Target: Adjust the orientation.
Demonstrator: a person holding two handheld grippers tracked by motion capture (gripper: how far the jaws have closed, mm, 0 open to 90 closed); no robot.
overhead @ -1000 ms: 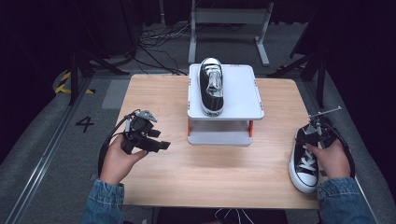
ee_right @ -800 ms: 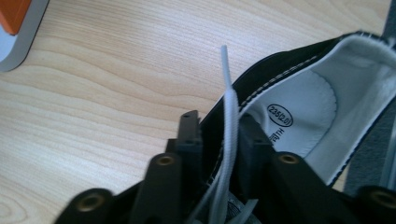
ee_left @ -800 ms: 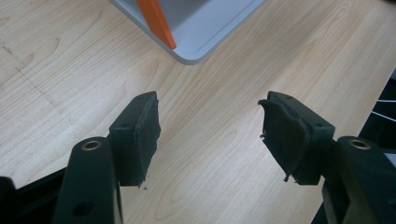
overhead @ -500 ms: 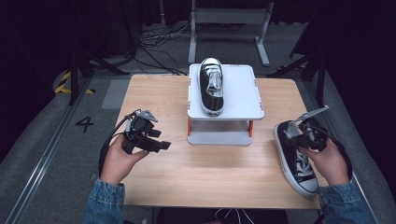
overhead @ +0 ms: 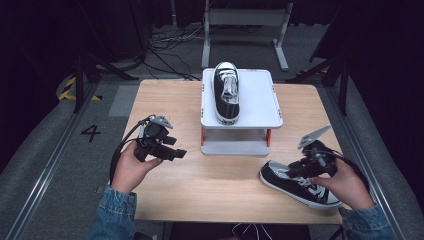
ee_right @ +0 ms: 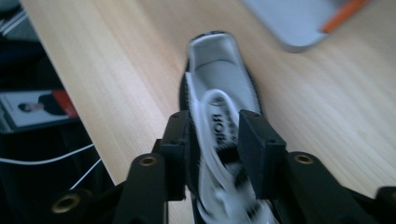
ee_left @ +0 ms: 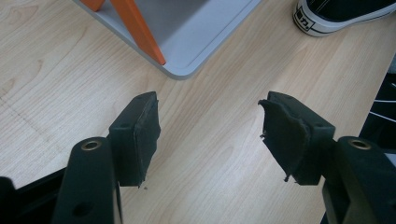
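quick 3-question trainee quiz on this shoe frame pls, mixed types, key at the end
1. True or false: the left gripper has something between its jaws.
2. Where does the second sneaker sit? A) on the bare table B) on top of the white stand C) on the floor
3. Which part of the near sneaker do the right gripper jaws straddle?

Key
1. False: the jaws stand wide apart over bare table.
2. B, toe pointing away from the person.
3. The tongue and lace area, mid-shoe; the heel opening points away from the gripper in the right gripper view.
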